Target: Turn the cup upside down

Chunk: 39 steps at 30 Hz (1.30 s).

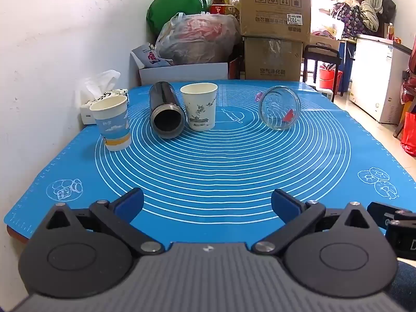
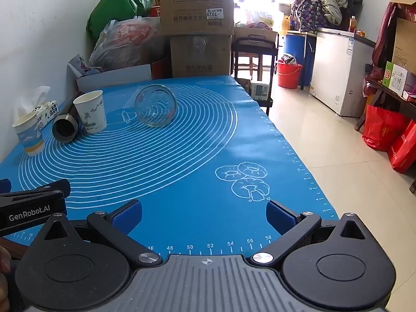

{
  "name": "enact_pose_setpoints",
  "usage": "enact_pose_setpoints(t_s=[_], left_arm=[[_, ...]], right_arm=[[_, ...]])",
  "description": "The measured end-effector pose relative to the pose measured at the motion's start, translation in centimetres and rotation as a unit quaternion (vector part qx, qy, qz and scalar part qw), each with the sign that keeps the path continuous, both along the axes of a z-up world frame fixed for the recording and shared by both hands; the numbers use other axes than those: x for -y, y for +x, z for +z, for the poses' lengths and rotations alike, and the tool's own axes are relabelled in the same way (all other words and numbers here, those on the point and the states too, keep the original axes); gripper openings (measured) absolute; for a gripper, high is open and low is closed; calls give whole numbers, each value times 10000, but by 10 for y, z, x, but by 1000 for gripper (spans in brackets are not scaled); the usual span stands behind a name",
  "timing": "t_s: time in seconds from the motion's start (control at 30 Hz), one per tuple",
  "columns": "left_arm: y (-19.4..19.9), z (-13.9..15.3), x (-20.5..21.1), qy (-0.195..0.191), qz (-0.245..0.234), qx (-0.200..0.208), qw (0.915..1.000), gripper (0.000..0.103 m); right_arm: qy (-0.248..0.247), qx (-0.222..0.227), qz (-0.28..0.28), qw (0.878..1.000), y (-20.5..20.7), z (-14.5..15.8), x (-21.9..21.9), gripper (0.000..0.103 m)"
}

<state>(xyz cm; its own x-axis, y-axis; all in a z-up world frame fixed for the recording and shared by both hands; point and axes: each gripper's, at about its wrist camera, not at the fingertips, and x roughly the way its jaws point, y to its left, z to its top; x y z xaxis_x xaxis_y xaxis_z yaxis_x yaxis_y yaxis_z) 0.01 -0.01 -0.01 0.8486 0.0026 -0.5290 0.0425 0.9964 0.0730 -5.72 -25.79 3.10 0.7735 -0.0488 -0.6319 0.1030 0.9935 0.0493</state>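
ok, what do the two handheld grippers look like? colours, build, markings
Both match: the left gripper and right gripper have blue finger pads on black linkage arms with silver pivot screws, round black side housings, and a ribbed grey body with a small crosshair mark. The left one's side, seen from the right wrist, reads "GenRobot.AI" in white. No cables visible.

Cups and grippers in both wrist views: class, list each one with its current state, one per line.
Blue paper cup: upright, mouth up.
White paper cup: upright, mouth up.
Black flask: on its side, mouth open toward camera.
Glass cup: on its side.
Left gripper: open, empty.
Right gripper: open, empty.
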Motion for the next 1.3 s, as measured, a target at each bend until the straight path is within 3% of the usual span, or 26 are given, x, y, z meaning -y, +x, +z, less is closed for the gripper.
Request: enact_pose_setpoints(t_s=[1.3], left_arm=[[0, -2, 4, -50, -28, -7, 10000, 103]], right_arm=[[42, -37, 0, 10000, -1, 1, 3, 103]])
